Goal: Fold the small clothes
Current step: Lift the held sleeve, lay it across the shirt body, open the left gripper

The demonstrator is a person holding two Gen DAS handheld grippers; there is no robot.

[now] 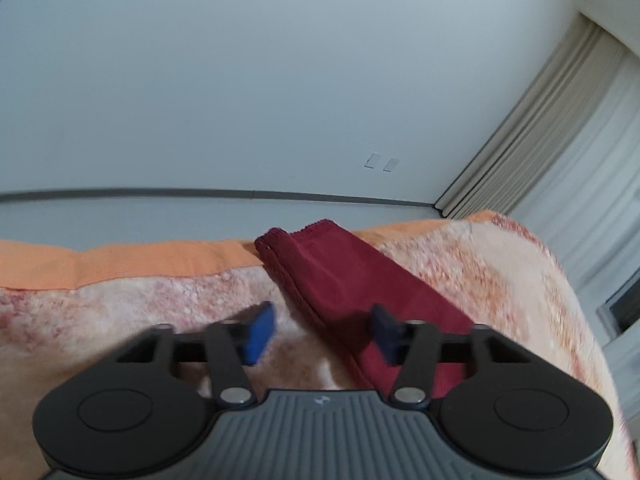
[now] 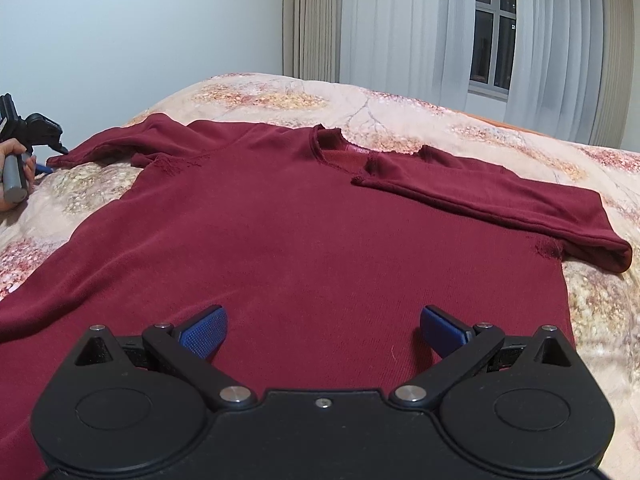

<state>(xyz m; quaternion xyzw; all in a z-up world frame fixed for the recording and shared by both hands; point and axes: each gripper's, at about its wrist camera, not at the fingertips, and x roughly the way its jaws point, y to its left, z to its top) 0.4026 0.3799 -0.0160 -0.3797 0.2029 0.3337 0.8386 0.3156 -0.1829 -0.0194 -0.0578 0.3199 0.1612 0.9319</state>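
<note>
Nearest in the right wrist view, the right gripper [image 2: 323,330] is held with its jaws spread wide above the lower part of a dark red shirt [image 2: 280,240]; nothing is between them. The shirt is laid flat on a patterned blanket [image 2: 256,98] on a bed, and one sleeve [image 2: 480,192] is already folded over the chest.

In the left wrist view, the left gripper [image 1: 324,332] is seen with a narrower gap, and the edge of the other sleeve [image 1: 340,280] lies between its blue pads [image 1: 260,334]. The pads are not pressed on it.

The knit is judged soft, light and limp, so it should be taken at a hem or a cuff. The left view is blurred, and the lower hem is hidden behind the gripper. Farther off, a curtain [image 2: 400,32] is seen.
</note>
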